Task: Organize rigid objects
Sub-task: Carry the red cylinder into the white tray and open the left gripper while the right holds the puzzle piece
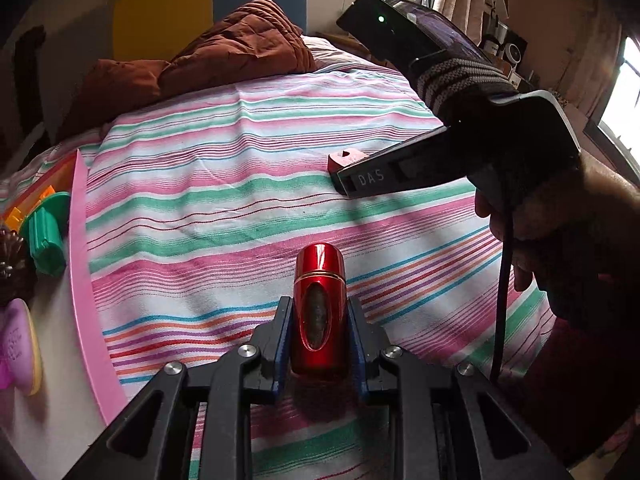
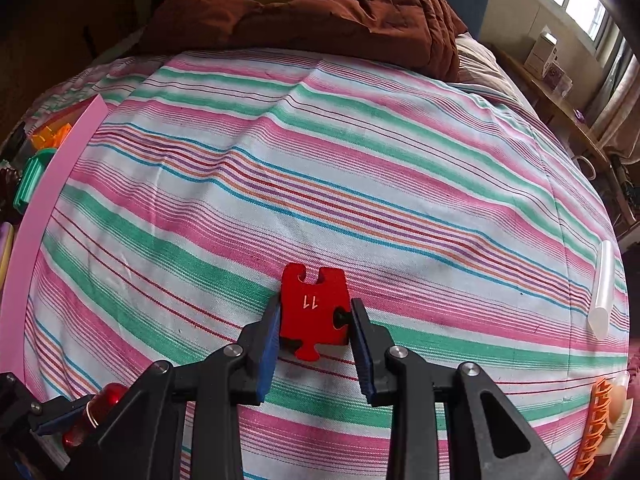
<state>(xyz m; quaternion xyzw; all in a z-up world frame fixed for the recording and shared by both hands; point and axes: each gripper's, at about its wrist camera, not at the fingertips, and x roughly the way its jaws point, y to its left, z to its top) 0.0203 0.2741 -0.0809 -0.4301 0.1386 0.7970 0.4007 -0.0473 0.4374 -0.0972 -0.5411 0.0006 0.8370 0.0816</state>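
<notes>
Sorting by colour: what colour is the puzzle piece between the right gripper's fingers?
Red puzzle piece, marked 11; clearest in the right wrist view.

The left gripper point(image 1: 319, 332) clamps a shiny red cylinder point(image 1: 319, 312) between its blue pads, just above the striped bedsheet point(image 1: 224, 184). Farther across the bed, the right gripper point(image 1: 348, 182) reaches down to a red puzzle piece point(image 1: 343, 159); how its jaws stand is hidden. At the left edge sits a pink tray point(image 1: 82, 264) holding a green plastic piece point(image 1: 44, 236). A brown quilt point(image 1: 224, 52) is heaped behind.
</notes>
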